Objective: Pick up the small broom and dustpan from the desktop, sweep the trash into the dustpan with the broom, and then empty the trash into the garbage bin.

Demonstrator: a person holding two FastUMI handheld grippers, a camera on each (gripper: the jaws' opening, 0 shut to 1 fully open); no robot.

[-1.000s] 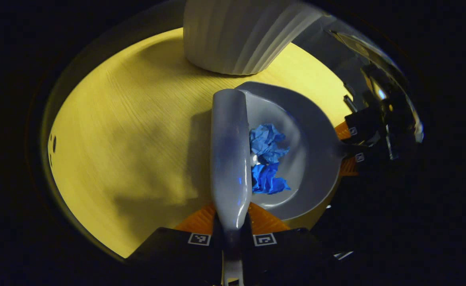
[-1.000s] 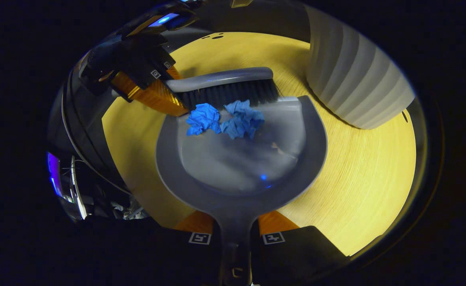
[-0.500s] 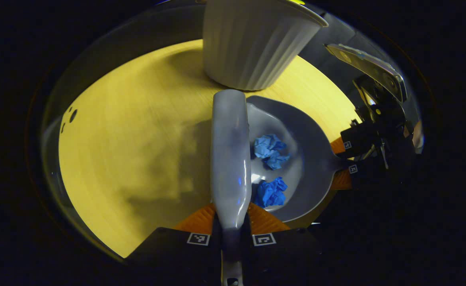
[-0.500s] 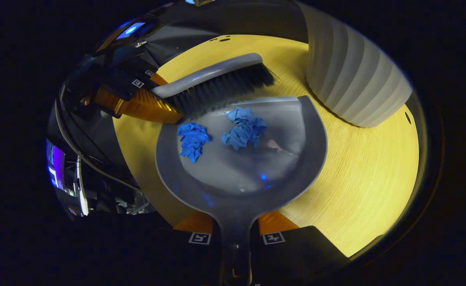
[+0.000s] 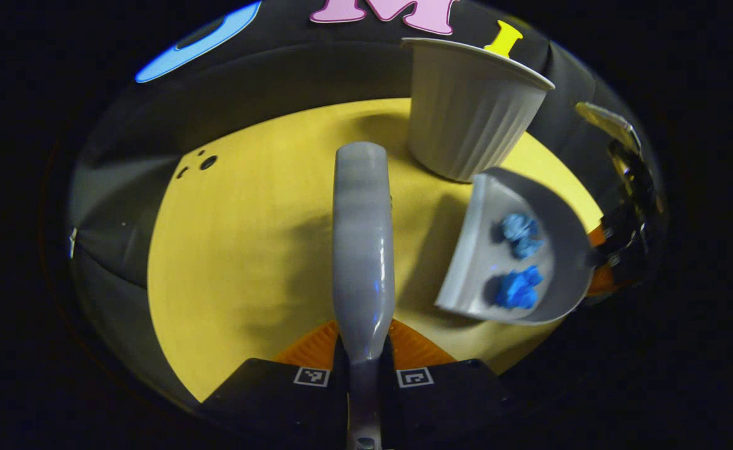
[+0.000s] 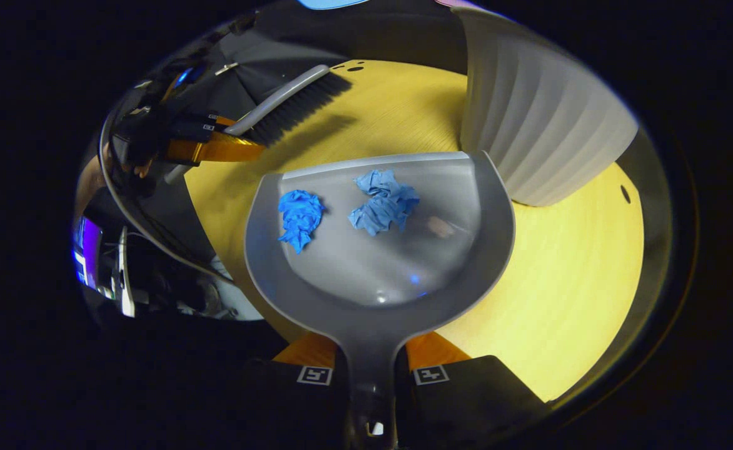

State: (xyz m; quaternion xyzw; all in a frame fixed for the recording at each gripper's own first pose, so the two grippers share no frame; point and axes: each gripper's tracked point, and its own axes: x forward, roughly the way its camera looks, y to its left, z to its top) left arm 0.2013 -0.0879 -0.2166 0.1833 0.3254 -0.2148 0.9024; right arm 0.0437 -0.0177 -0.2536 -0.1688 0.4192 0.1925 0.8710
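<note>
Dustpan [image 6: 379, 275] lifted level, broom [image 5: 362, 250] held apart.

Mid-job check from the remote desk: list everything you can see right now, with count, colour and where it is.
Dustpan: one, grey, lifted off the desktop, handle between the right gripper's fingers.
Paper wads: two, blue, crumpled, lying apart inside the dustpan.
Broom: one, grey back with black bristles, handle held in the left gripper, apart from the dustpan.
Garbage bin: one, white, ribbed, upright on the desktop beyond the dustpan.
Desktop: one, yellow wood grain, small dark holes near its far edge.
Left gripper: one, shut on the broom's handle.
Right gripper: one, shut on the dustpan's handle.
</note>
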